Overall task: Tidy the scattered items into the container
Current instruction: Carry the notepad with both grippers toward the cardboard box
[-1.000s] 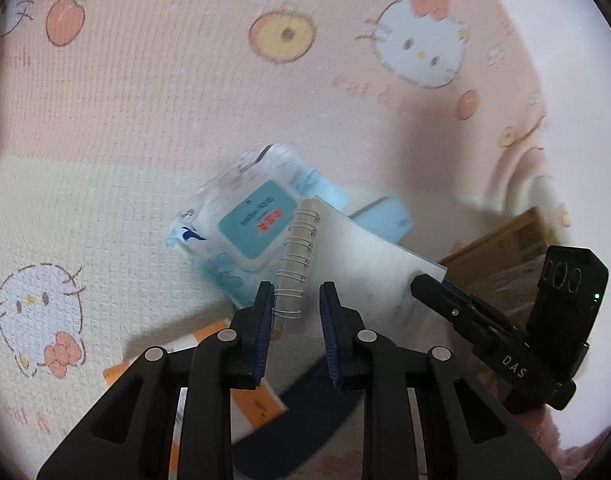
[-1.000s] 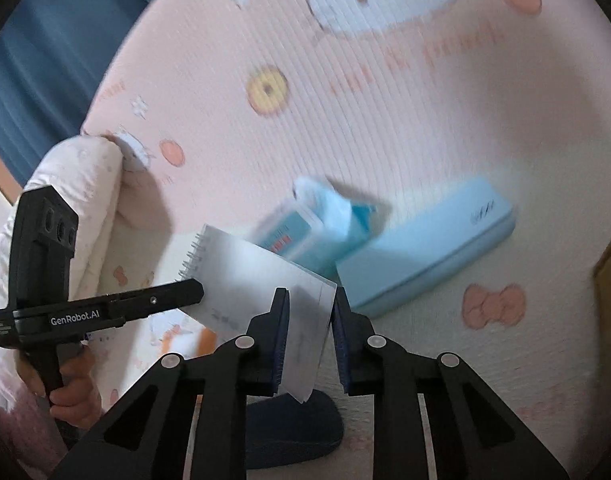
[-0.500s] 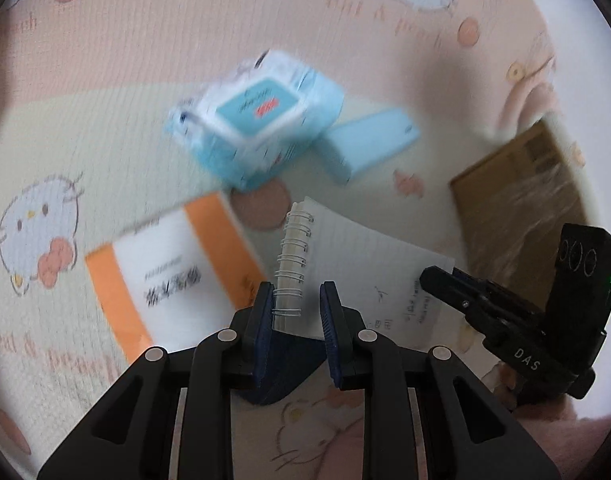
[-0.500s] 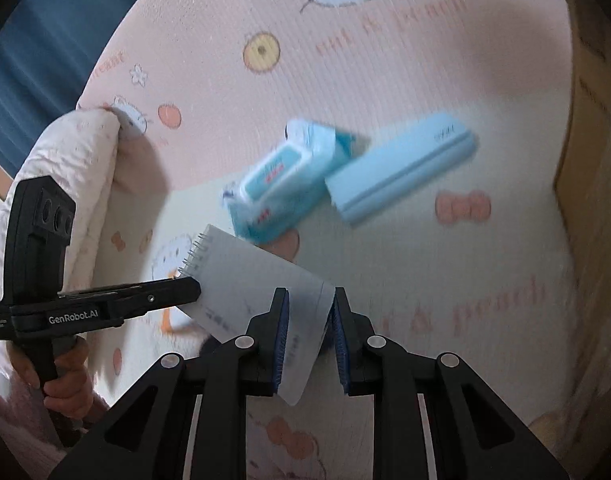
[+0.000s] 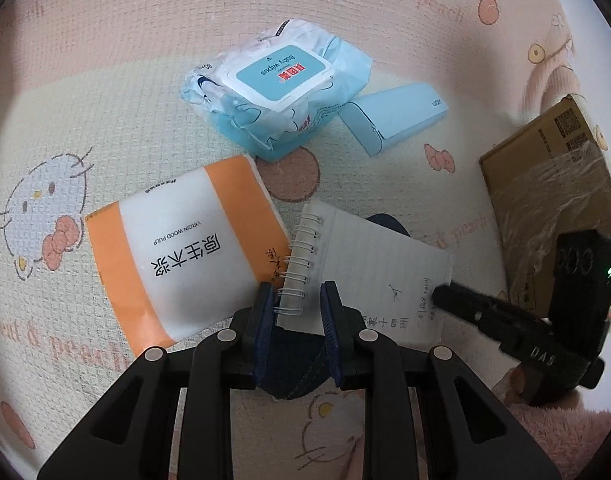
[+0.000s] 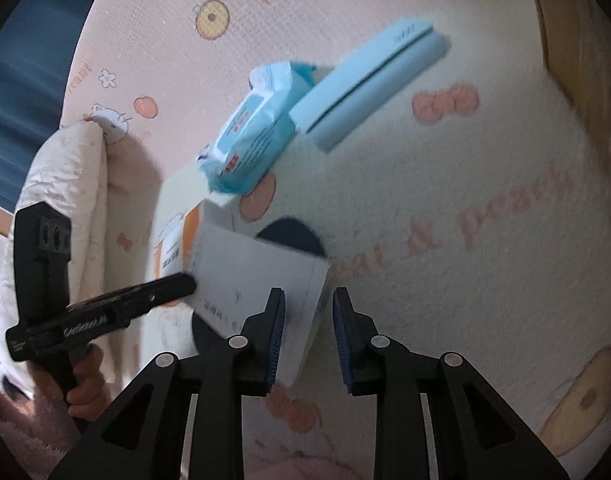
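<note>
Above the mat [image 5: 105, 92], both my grippers [image 5: 297, 304] [image 6: 308, 312] pinch opposite edges of the notepad [image 5: 369, 272], keeping it level for the cardboard box [image 5: 553, 200].

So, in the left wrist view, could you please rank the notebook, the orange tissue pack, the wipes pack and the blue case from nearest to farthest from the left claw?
1. Spiral notebook: between the left claw fingers.
2. Orange tissue pack: just left, on the mat.
3. Wipes pack: farther ahead, centre.
4. Blue case: beside the wipes, to the right; too close to call against them.
</note>
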`<state>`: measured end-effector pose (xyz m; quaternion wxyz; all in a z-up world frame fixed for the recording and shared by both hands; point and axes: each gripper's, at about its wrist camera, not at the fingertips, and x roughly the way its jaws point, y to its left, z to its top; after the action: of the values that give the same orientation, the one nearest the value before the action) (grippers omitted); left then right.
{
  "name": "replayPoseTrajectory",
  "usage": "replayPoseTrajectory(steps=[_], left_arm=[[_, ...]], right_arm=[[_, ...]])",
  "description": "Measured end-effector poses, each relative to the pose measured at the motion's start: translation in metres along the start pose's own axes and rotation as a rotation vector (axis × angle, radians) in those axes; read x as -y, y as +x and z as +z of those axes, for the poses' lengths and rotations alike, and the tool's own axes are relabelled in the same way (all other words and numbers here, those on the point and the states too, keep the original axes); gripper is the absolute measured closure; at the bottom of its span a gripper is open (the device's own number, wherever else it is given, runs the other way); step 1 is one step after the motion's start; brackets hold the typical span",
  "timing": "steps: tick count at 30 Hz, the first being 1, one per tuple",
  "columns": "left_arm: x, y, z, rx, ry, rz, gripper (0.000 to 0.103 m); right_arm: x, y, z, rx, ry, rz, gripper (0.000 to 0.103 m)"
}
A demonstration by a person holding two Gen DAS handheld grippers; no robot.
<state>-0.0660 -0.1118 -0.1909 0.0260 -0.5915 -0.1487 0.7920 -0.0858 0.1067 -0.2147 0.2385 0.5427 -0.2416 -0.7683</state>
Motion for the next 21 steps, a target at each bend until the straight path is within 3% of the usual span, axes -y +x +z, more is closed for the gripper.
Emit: replayPoseTrajectory(steps=[2,3,13,18,21], left_arm=[[0.0,0.0,0.001,-0.003,-0.001,-0.001,0.076],[-0.001,0.0,0.0,-0.005,-0.006,-0.004,0.076],[-0.006,0.001,0.003,-0.066,-0.043,-0.083,0.075],[-0.003,0.008,0.004,-0.078,-0.052,-0.09,0.063],[0.0,0.009,0.007,-0.087,-0.06,-0.091,0.063]], right_arm=[[0.003,0.003,-0.005,-0.009,0.024,0.025,0.068],[0.006,0.005,-0.006,-0.011,0.041,0.046,0.068],[0.012,0.01,-0.003,0.032,0.08,0.12,0.074],[0.011,0.011,-0.003,0.034,0.072,0.11,0.074],[0.014,0.01,-0.003,0.035,0.077,0.111,0.074]])
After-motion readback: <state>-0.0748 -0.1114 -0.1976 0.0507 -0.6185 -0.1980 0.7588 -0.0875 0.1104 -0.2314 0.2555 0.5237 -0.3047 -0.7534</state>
